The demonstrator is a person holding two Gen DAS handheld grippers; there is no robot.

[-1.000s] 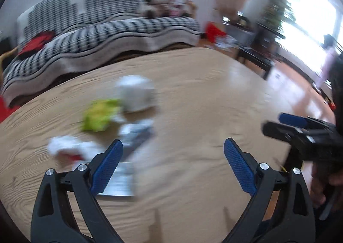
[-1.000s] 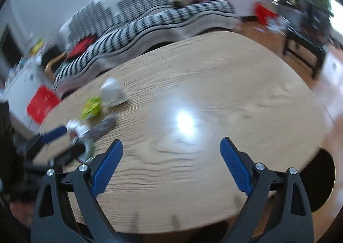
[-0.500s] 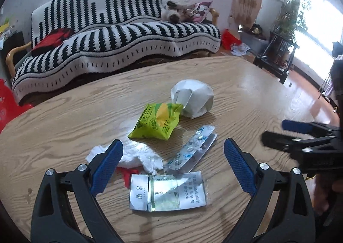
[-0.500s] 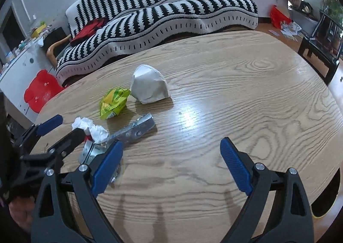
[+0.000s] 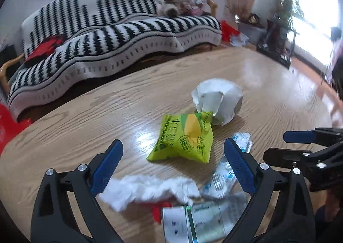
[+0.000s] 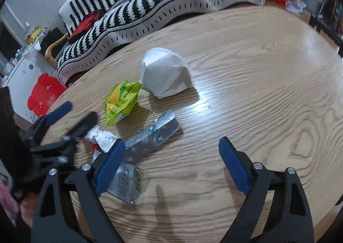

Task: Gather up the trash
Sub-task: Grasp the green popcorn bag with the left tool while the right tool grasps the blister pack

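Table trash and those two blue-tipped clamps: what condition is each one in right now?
left gripper: open, empty
right gripper: open, empty
paper ball: crumpled, on table
green snack packet: puffy, lying flat
blister strip: lying flat
tissue: crumpled
flat packet: flattened

Chinese print covers the yellow-green snack packet (image 5: 185, 139) and flattened carton (image 5: 201, 221), none clearly legible.
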